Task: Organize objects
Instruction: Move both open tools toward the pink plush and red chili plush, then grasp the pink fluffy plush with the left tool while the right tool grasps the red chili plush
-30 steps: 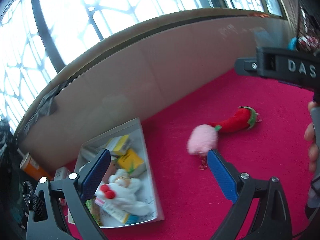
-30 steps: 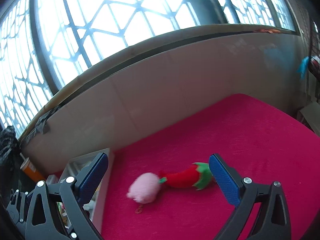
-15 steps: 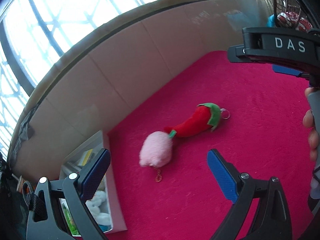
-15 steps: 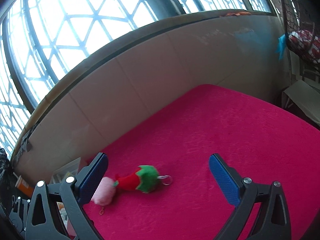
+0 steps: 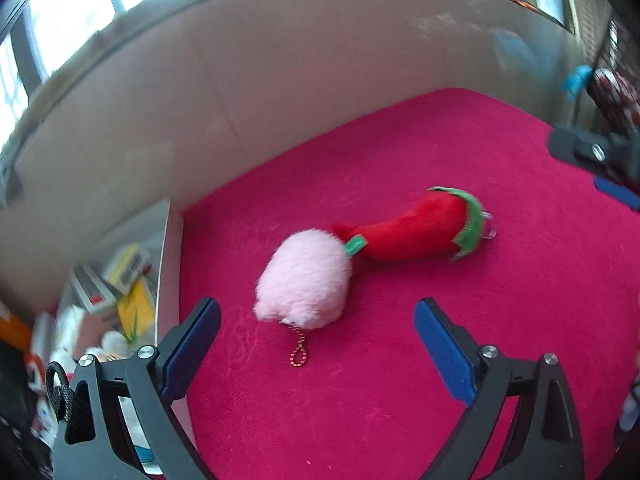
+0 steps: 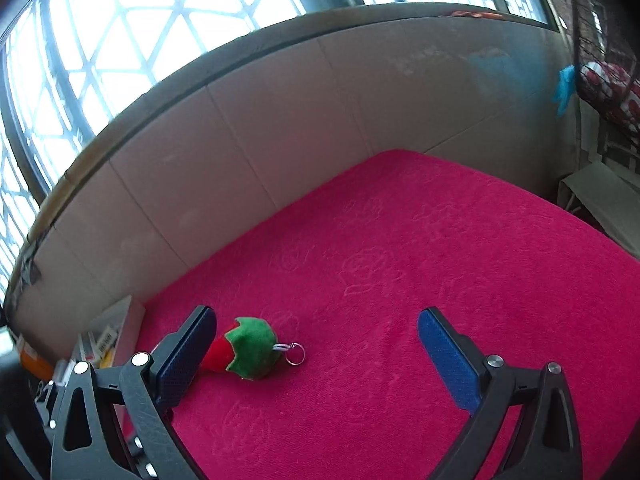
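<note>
A fluffy pink plush ball (image 5: 304,278) with a small bead chain lies on the magenta cloth (image 5: 400,380), touching the tip of a red chili plush (image 5: 412,232) with a green cap and a key ring. My left gripper (image 5: 318,340) is open just in front of the pink ball, nothing between its fingers. In the right wrist view the chili plush (image 6: 244,348) shows its green cap beside the left finger of my right gripper (image 6: 316,346), which is open and holds nothing. The pink ball is hidden there.
A clear box (image 5: 170,240) with small packets and a white plush stands at the cloth's left edge. A beige wall panel (image 6: 280,120) and windows rise behind. The right gripper's body (image 5: 592,156) shows at the left view's right edge. A wire basket (image 6: 604,80) hangs at the far right.
The left gripper has swung from over the box toward the two plush toys and come closer to them. The right gripper has turned rightward, so the toys slid to its left.
</note>
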